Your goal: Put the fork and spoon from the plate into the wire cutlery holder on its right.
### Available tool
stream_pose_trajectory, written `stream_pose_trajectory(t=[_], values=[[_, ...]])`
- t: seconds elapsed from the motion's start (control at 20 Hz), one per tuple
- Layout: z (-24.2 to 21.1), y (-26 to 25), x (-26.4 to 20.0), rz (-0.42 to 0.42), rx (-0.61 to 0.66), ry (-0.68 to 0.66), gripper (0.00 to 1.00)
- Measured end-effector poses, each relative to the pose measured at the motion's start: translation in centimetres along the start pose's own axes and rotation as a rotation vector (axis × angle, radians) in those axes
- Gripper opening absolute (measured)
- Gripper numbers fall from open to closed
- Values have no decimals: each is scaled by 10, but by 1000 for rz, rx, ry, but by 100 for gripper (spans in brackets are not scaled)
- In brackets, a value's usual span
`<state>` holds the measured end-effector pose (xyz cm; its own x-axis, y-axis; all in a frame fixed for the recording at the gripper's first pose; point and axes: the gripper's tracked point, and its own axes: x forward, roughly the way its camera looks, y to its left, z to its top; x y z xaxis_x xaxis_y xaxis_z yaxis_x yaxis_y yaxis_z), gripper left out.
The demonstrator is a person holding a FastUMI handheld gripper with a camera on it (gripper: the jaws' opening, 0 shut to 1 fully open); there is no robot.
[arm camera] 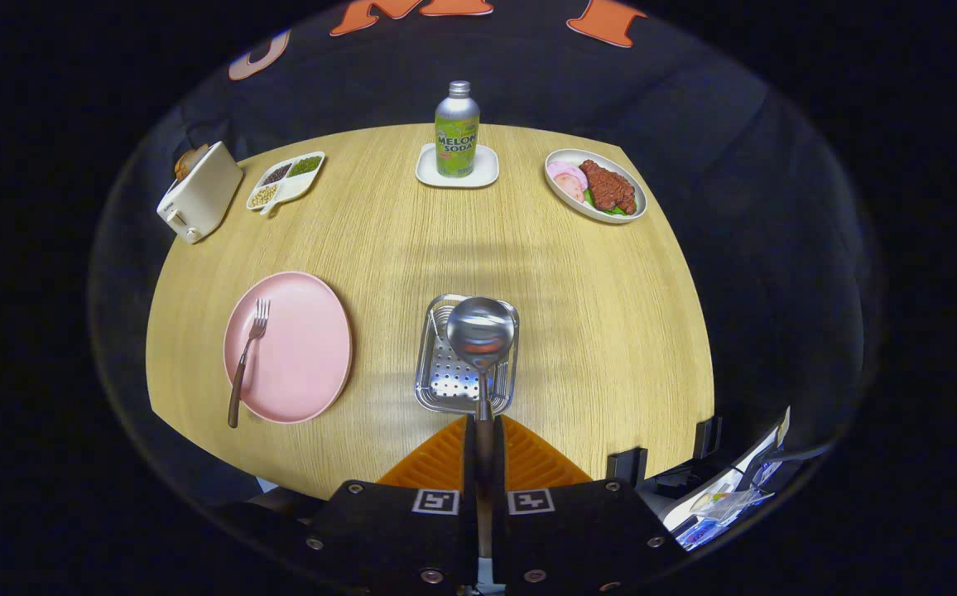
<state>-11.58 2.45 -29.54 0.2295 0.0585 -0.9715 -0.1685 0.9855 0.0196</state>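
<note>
In the gripper view, the fingers (484,451) are closed tight on the handle of the spoon (480,333), both sides pressing it with no gap showing. The spoon points straight ahead from them, bowl up and forward, and its bowl hangs over the holder (466,382), a shiny wire and perforated-metal basket standing on the tabletop (594,314) just ahead of the fingers. Whether the spoon touches the holder I cannot tell; it looks to be held above it.

To the left of the holder sits the pink plate (288,346), and the fork (247,358) lies on the plate's left part, tines away from the fingers, its brown handle running out over the plate's near rim.

Beyond all this, at the far side of the tabletop, stand a toaster (199,201), a divided dish (286,181), a soda bottle (457,129) on a white coaster, and a plate of food (595,185), all well apart from the work.

The step in hand looks to be the spoon's delivery: it is off the plate and over the holder. The next move likely calls for lowering it until it is inside the basket, then opening the fingers. After that the fork remains, and its low, flat lie on the plate would need a careful approach to the handle.
</note>
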Motion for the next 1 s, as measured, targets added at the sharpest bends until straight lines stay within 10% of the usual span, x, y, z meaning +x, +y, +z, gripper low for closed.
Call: stream_pose_trajectory(t=[0.65,1.0], values=[[23,-9,23,-57,14,-39,12],[66,1,6,-33,96,-269,14]])
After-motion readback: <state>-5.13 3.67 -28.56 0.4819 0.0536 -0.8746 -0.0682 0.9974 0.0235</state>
